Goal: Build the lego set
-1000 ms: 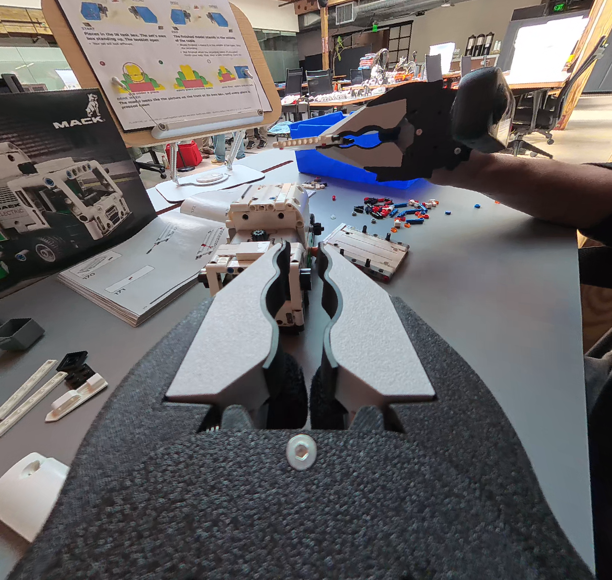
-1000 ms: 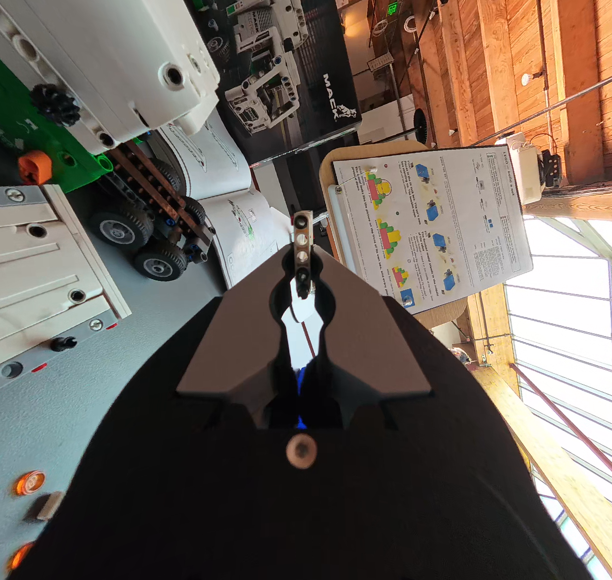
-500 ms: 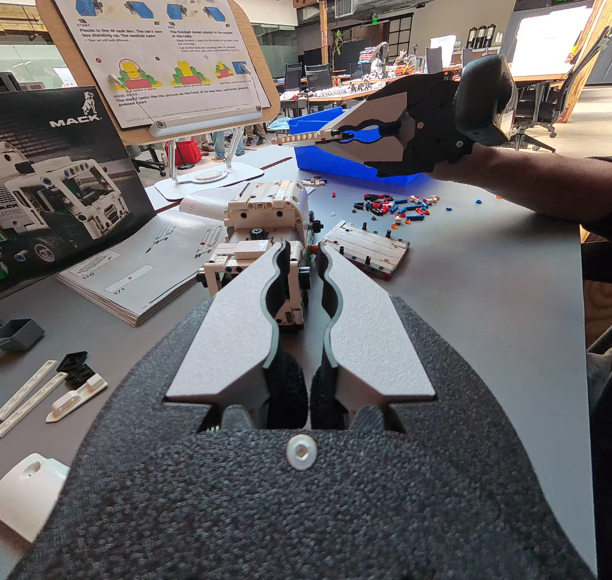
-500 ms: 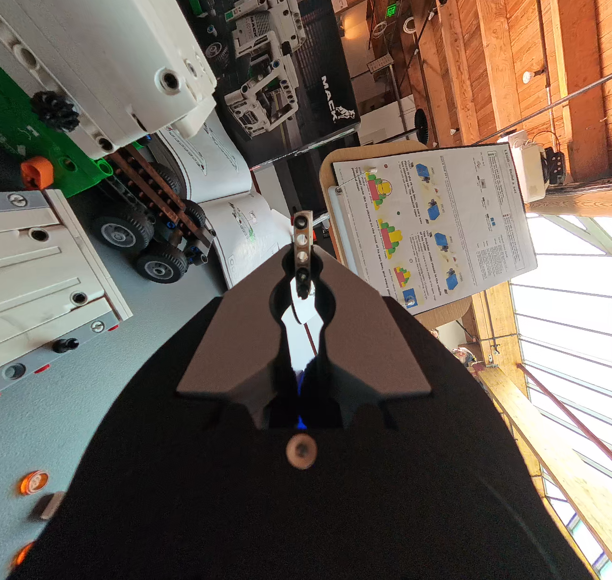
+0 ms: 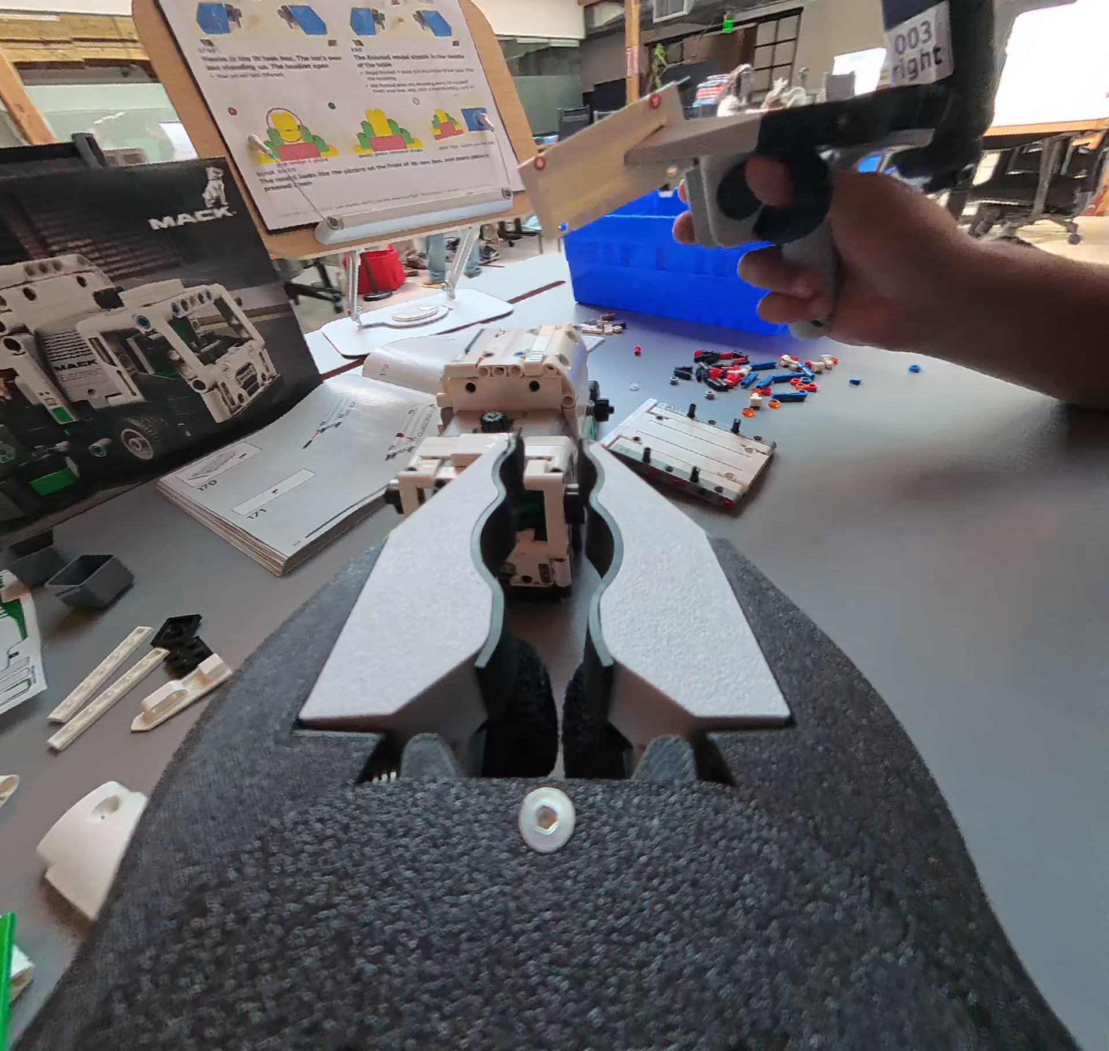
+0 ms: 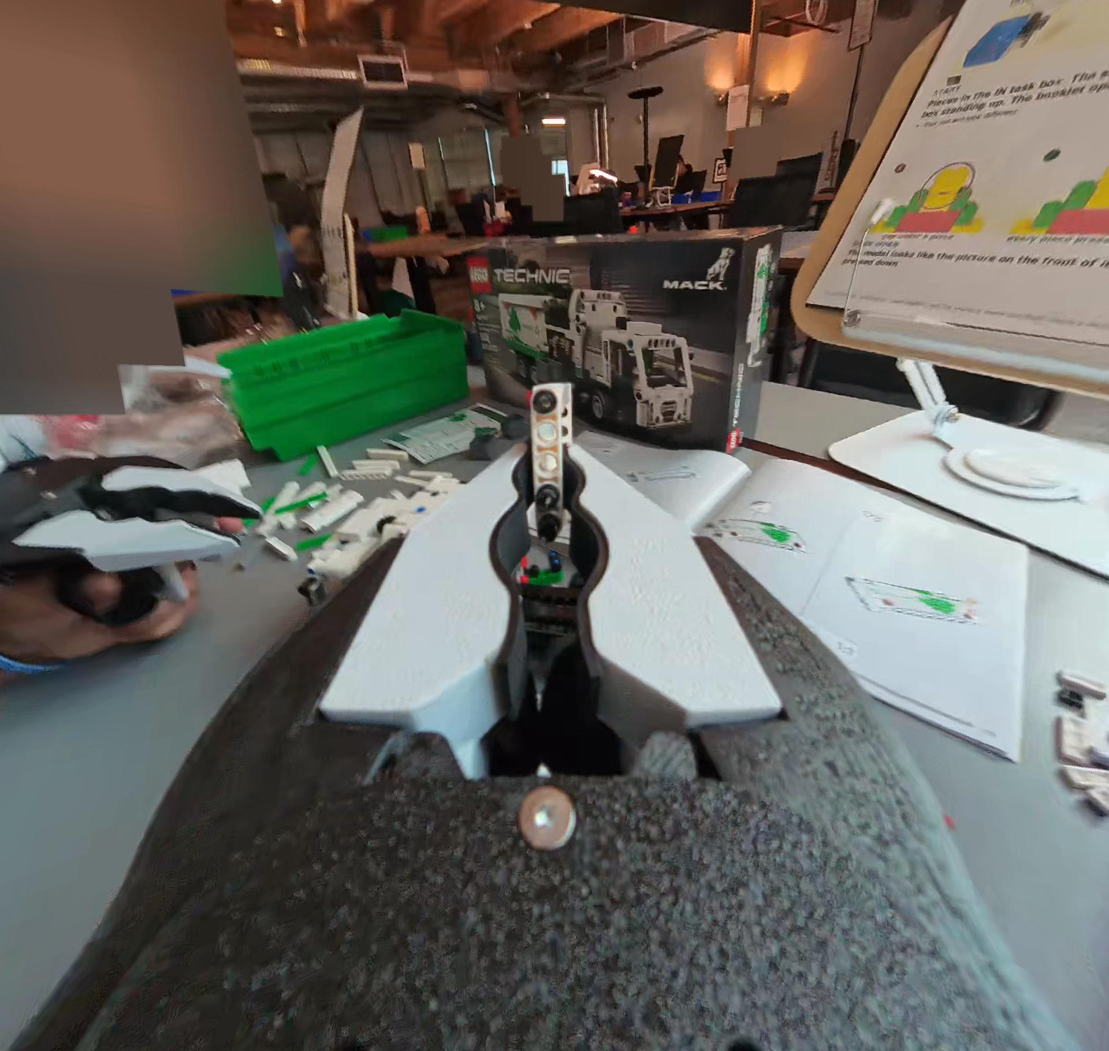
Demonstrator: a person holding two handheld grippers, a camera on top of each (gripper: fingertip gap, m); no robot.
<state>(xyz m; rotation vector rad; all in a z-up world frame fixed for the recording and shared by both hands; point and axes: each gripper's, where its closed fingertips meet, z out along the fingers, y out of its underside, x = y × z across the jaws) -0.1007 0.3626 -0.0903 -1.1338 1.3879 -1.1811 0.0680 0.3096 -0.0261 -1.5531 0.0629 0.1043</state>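
Observation:
My left gripper point(image 5: 552, 449) is shut on the front frame of a white brick-built truck model point(image 5: 516, 380) that stands on the grey table point(image 5: 900, 542). Both pads press on a white beam of its cab. My right gripper point(image 6: 549, 464) is shut on a flat white panel piece with holes point(image 6: 549, 422), seen edge-on and sticking out past the fingertips. In the left wrist view a hand holds that gripper in the air at the upper right, above and behind the truck, with the panel point(image 5: 600, 164) pointing left. The left gripper also shows in the right wrist view point(image 6: 228, 518), far left.
A blue bin point(image 5: 648, 266), scattered small coloured pins point(image 5: 756, 374) and a flat white panel assembly point(image 5: 690, 458) lie right of the truck. An open booklet point(image 5: 288, 482), the set's box point(image 5: 120, 332) and a sheet on a stand point(image 5: 336, 92) are on the left. A green bin point(image 6: 348, 374) is behind loose white pieces. My hands' fingertips stand some 20 cm from each other.
The right gripper has rolled from sideways to level and come closer and higher in the left view, still shut on the white panel. The left gripper has kept its hold on the truck.

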